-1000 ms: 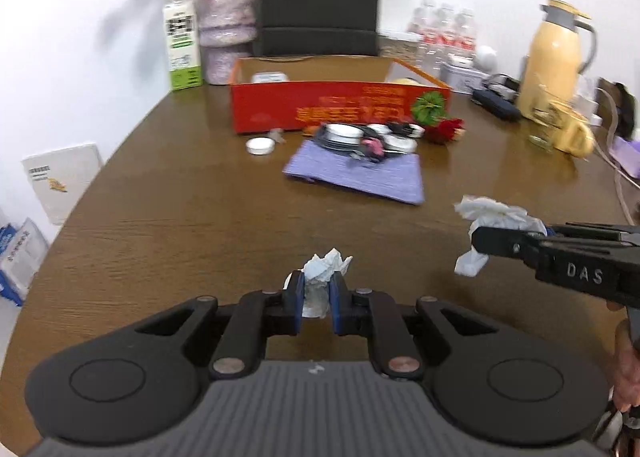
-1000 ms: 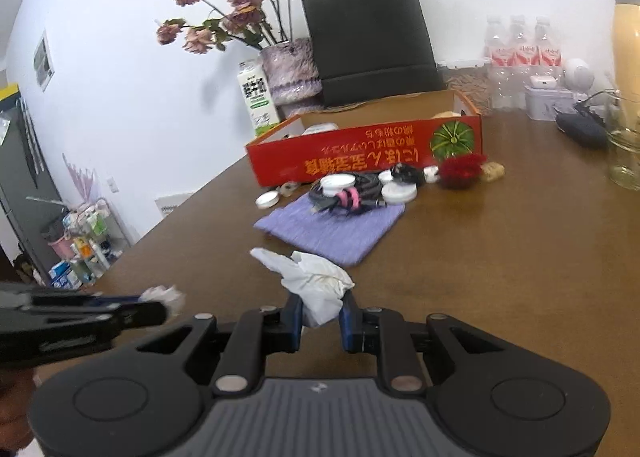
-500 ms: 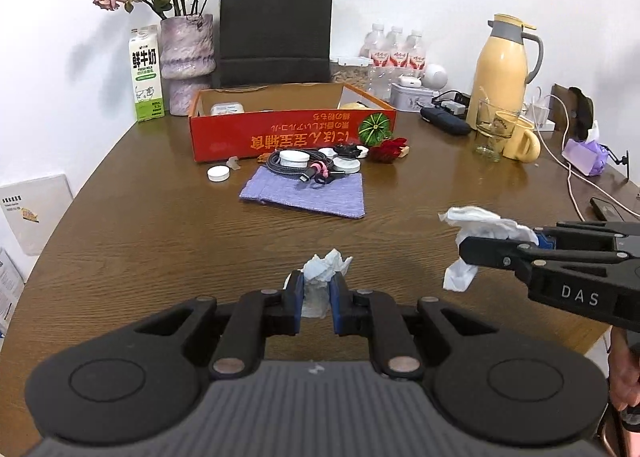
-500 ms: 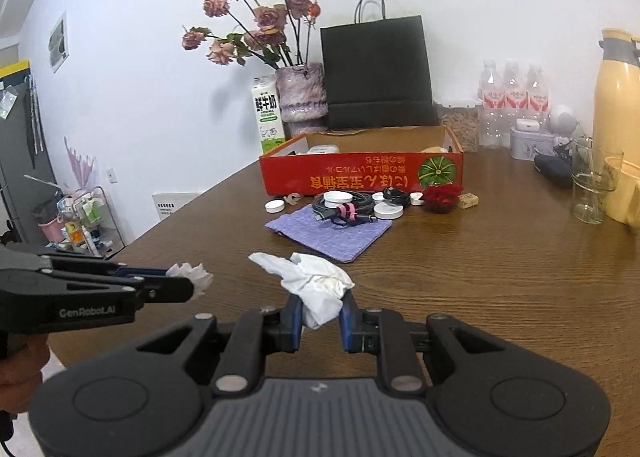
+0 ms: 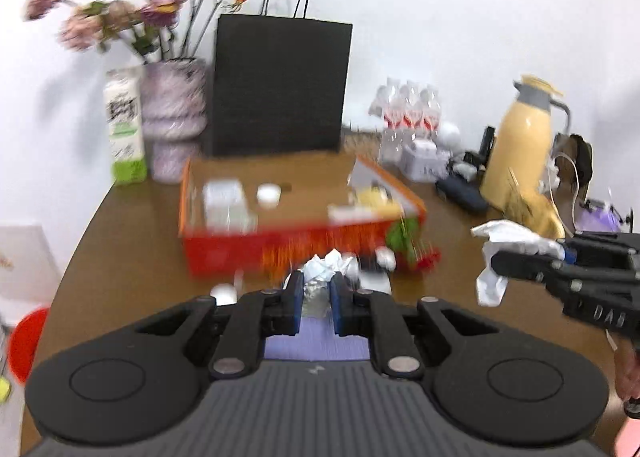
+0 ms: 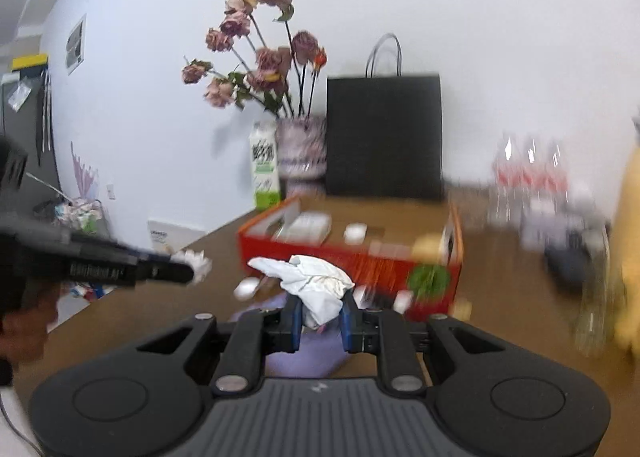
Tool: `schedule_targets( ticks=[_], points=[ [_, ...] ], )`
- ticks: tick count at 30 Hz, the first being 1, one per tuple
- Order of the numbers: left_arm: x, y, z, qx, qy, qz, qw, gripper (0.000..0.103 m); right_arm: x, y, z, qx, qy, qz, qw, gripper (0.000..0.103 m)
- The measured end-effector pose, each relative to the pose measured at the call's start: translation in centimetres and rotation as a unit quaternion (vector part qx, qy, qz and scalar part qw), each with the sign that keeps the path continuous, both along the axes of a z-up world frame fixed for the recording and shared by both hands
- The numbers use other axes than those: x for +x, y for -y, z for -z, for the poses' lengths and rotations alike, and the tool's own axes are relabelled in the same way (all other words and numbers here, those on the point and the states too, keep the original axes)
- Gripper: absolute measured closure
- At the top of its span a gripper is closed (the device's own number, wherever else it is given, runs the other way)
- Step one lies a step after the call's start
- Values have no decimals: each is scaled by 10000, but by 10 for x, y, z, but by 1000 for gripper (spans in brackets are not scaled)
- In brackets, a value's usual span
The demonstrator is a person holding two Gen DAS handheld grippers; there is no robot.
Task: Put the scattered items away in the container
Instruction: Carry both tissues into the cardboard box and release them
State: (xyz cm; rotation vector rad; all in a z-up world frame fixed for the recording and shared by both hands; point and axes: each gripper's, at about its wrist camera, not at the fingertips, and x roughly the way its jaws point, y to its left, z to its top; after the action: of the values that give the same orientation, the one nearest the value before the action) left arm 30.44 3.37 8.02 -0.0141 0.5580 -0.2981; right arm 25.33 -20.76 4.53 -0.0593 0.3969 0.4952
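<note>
Both grippers — left gripper (image 5: 316,299) and right gripper (image 6: 320,317) — clench crumpled tissues just before the red box (image 5: 240,253) — next, release over it.

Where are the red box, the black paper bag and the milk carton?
red box (image 5: 256,253), left wrist view, its front wall
black paper bag (image 6: 384,137), right wrist view, middle of its front
milk carton (image 5: 124,129), left wrist view, its front face

Behind the open red cardboard box (image 5: 280,253) on the brown wooden table (image 5: 132,257): black paper bag (image 5: 280,85); left, milk carton (image 5: 125,125); right, yellow thermos jug (image 5: 520,145).
</note>
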Motion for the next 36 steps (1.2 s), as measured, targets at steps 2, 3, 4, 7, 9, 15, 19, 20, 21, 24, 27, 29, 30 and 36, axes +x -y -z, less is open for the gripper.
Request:
schedule_targets(
  ticks=[2,3,4,7,9,15,19,20,21,24,27,29,30,36],
  points=[
    [55,4,-10,-31,-162,65,9998,88,47,-9,-15,-139,53,-54,9999,85],
    [88,9,-11,20,-323,100,9994,88,74,-14,-20,-185,-16,-55,9998,85],
    [120,14,-9,93,-521,57,9986,88,108,-20,-25,-276,-208,-43,9994,85],
    [211,24,13,248,-1197,30,9925,88,202,-45,-30,-491,-691,-81,9964,85],
    [256,26,34,372,-1507,-55,9879,88,259,-63,-22,-695,-966,54,9929,85],
    [309,12,79,838,-1837,-556,9778,82,387,-96,33,-953,-1977,368,9749,85],
    [318,-5,81,411,-1880,-535,9798,69,413,-113,63,-1138,-2273,312,9667,82],
    [323,-6,79,321,-1909,-517,9797,66,415,-115,67,-1166,-2321,284,9653,71],
    [326,-7,76,269,-1903,-532,9799,66,417,-116,69,-1120,-2361,254,9649,57],
    [326,-2,62,389,-1715,-605,9826,54,417,-114,64,-1005,-2239,363,9687,45],
    [318,-3,46,371,-1522,-723,9850,46,418,-103,52,-856,-2208,417,9707,38],
    [312,-5,36,281,-1514,-692,9856,44,417,-94,42,-779,-2195,460,9714,34],
    [306,-5,30,286,-1490,-714,9858,41,414,-90,37,-789,-2170,495,9717,34],
    [266,-12,4,341,-1340,-1009,9853,15,377,-68,6,-965,-2064,688,9713,34]
  ],
)
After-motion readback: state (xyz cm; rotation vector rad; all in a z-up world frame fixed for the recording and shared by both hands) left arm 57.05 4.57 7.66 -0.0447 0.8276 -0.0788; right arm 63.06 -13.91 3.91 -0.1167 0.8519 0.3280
